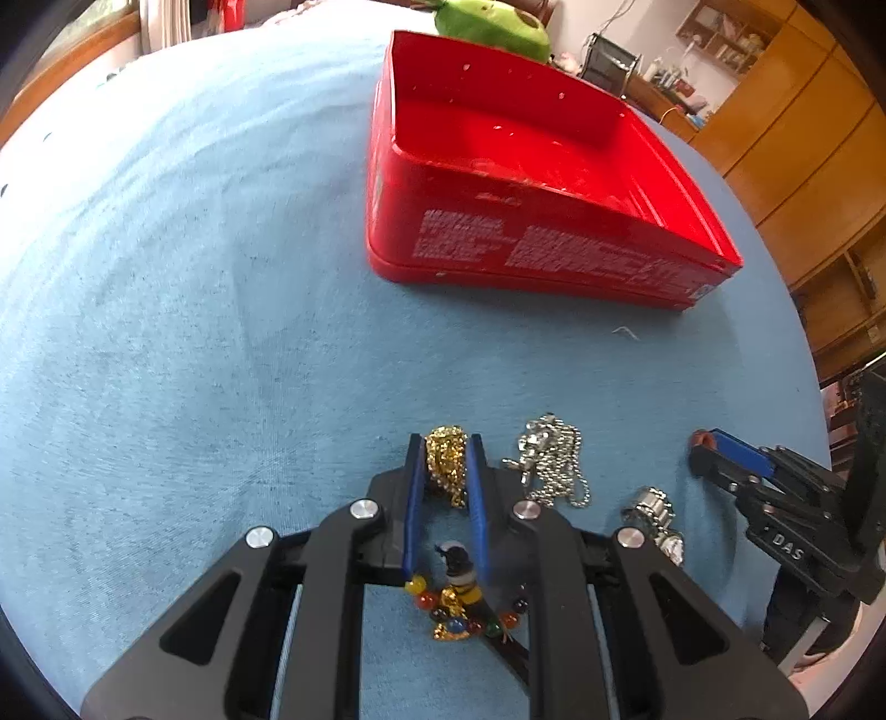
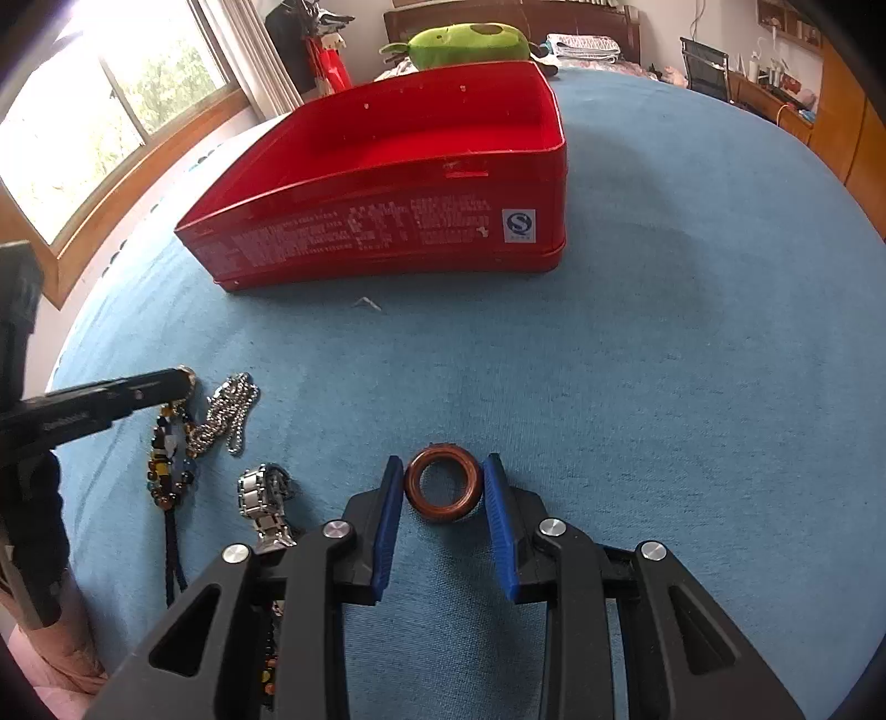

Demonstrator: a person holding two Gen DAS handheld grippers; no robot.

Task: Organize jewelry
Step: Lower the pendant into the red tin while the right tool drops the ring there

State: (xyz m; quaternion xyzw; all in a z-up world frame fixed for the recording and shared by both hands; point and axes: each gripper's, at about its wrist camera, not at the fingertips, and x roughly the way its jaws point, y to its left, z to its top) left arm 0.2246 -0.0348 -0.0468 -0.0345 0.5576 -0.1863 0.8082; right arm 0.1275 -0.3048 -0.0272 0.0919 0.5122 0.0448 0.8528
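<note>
Right now everything sits on a blue cloth [image 2: 664,343] with a fine, slightly fuzzy weave, spread over what looks like a bed.

Toward the far side stands a red tin box [image 2: 387,183], rectangular, glossy, with rounded corners and small white print along its near wall; I can make out no jewelry inside it from either view. Behind it lies a green plush toy [image 2: 470,41].

Near the front edge the jewelry is gathered. The left gripper [image 1: 446,459] has its blue-lined jaws drawn close together on a bunched gold chain [image 1: 446,462], a lumpy heap of tiny shiny links that fills the narrow gap between the pads. Just beside it to the right lies a silver ball chain [image 1: 554,459], loose and looped, with a small metal charm at its top. Closer to the front edge a beaded string [image 1: 459,603] shows round glossy beads in amber, red, blue and dark tones, with a black cord trailing off. A steel watch [image 2: 266,498] with a chunky link band lies on its side near the silver chain.

Further right, well apart from the heap, the right gripper [image 2: 443,487] brackets a brown ring [image 2: 443,487], a thick, smooth, wood-coloured hoop lying flat on the cloth. Its ribbed blue pads stand at either side of the ring; whether they press on it I cannot tell.
</note>
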